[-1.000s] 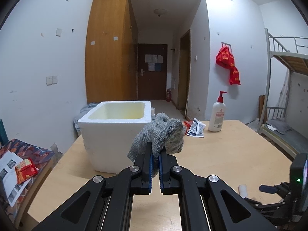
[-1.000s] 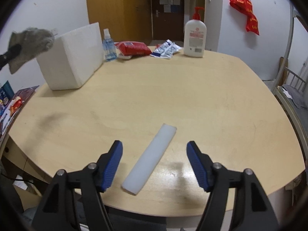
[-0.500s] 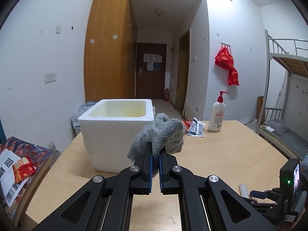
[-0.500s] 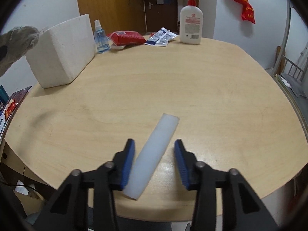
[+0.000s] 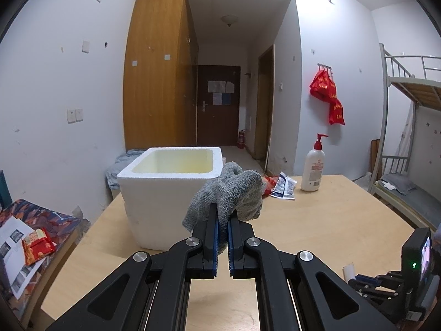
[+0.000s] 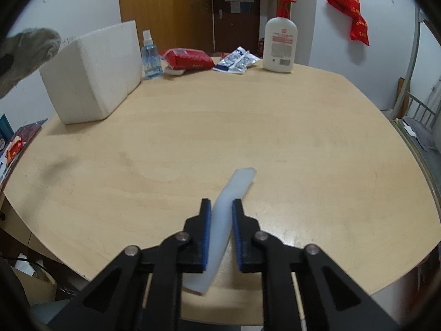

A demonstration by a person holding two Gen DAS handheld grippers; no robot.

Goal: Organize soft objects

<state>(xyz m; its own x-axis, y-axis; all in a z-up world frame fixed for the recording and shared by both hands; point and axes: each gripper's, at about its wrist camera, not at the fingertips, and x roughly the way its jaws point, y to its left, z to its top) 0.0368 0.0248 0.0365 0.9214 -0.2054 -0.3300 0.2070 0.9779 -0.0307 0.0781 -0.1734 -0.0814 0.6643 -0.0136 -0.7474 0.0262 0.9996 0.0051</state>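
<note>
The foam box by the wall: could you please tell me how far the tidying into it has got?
Nothing shows inside the foam box yet, though its floor is hidden. In hand: the left gripper holds the grey cloth up beside the box; the right gripper, jaws just closing, pinches the white foam strip on the table. Both remain to be dropped in.

Light wood table (image 6: 289, 138), rounded corners. Far left: white foam box (image 6: 93, 74). Along far edge, left to right: blue spray bottle (image 6: 150, 56), red packet (image 6: 187, 58), silver sachets (image 6: 237, 60), lotion pump bottle (image 6: 281, 44). Near edge: white foam strip (image 6: 234, 190).
</note>
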